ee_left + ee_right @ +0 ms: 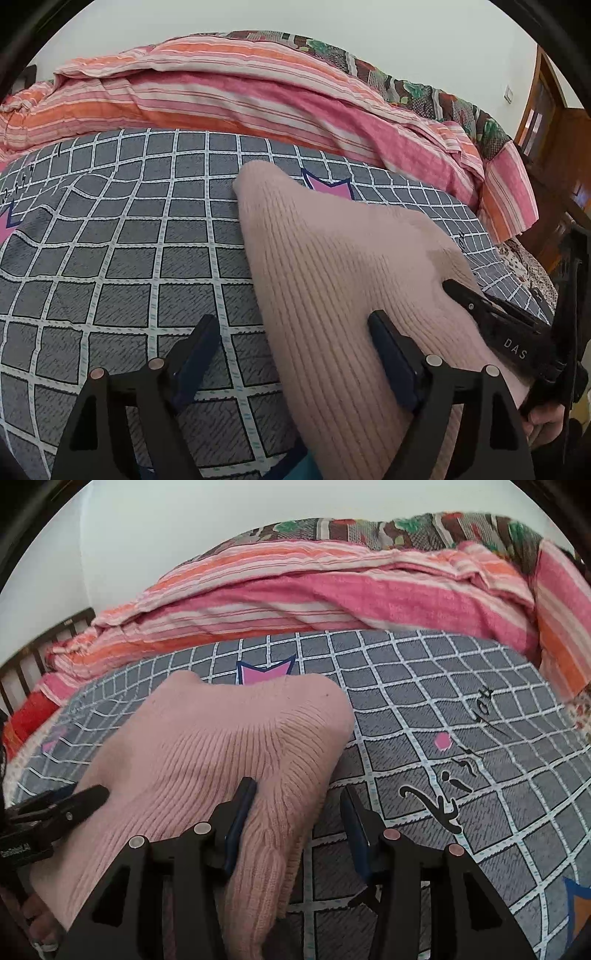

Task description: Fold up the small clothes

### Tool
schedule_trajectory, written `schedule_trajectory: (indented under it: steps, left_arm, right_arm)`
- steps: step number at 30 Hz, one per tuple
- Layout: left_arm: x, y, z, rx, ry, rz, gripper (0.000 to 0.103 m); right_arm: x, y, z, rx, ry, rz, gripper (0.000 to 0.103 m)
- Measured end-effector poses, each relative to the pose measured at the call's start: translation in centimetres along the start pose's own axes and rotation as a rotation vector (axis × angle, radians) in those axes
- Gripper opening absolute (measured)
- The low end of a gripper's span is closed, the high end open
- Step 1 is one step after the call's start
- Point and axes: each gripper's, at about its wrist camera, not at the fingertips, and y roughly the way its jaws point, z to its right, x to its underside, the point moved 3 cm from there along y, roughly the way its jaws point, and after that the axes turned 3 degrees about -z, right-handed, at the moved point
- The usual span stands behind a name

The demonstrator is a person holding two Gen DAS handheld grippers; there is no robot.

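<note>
1. A pale pink ribbed knit garment (351, 280) lies bunched on a bed covered by a grey sheet with a white grid print (129, 258).
2. The left gripper (291, 325) has its jaws spread wide. One finger sits over the bare sheet, the other over the knit's edge, and neither presses the fabric.
3. The right gripper (299, 794) straddles the garment's right-hand edge, jaws partly apart. Its left finger (242, 805) rests on the knit, its right over the sheet; whether it pinches the cloth I cannot tell.
4. A pink and orange striped blanket (221, 96) is heaped behind, along the wall.
</note>
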Motion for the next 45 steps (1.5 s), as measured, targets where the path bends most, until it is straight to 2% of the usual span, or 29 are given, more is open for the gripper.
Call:
schedule_trajectory:
  steps: [15,19,21,25,28,32,36,45]
  left_arm:
    - [0.2,0.0,0.4,-0.029,0.026,0.038,0.087]
    - [0.4,-0.2,0.0,-0.006,-0.001,0.037,0.087]
    - [0.1,-0.7,-0.2,0.003,-0.016,0.028,0.085]
    - [-1.5,-1.6,-0.5,0.017,-0.007,0.037,0.083]
    - [-3.4,-1.1,-0.9,-0.013,0.013,0.037,0.082]
    - [-5.6,1.2,-1.6,-0.064,0.018,0.009,0.079]
    - [-6.7,3.4,-2.4,-0.128,0.022,-0.004,0.076]
    - [-9.0,7.1,-4.9,-0.21,-0.082,-0.045,0.072]
  right_arm:
    - [0.1,-0.2,-0.3,0.031,-0.028,0.014,0.046]
    - [0.0,-0.6,0.1,-0.004,-0.009,0.018,0.047]
    - [-0.3,-0.9,0.3,-0.02,0.002,0.013,0.052]
    - [-2.0,-2.2,0.4,-0.048,-0.013,0.005,0.055]
    - [-3.6,-2.5,0.4,-0.045,-0.026,0.033,0.055]
    - [-3.7,0.3,1.0,-0.009,-0.025,-0.008,0.055]
    - [-2.8,1.4,2.7,-0.065,0.063,-0.01,0.055]
    - [-2.7,2.4,3.3,-0.062,0.099,-0.018,0.056]
